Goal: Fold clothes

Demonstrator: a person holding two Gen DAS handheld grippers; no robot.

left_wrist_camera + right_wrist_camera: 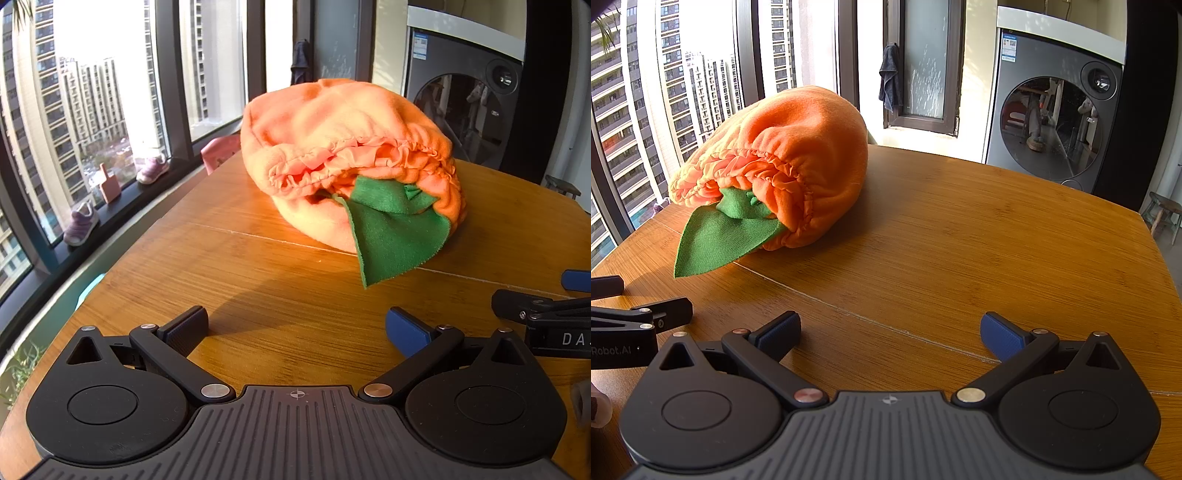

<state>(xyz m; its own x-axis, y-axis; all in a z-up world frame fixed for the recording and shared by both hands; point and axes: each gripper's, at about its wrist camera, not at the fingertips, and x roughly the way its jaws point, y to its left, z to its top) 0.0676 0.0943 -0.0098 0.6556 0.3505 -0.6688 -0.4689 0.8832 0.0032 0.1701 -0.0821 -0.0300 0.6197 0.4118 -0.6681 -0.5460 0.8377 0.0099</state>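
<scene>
Your left hand-held gripper (pixel 295 325) and right hand-held gripper (pixel 890 330) both hover over the wooden table (pixel 960 240), jaws spread wide, grasping nothing. The orange garment (pixel 343 147) lies bundled on the table, at one o'clock from your left gripper, eleven o'clock from your right, its green leaf flap (pixel 391 236) spilling toward you.

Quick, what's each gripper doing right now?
Left gripper: open, holding nothing.
Right gripper: open, holding nothing; the bunched orange fleece garment lies untouched.
</scene>
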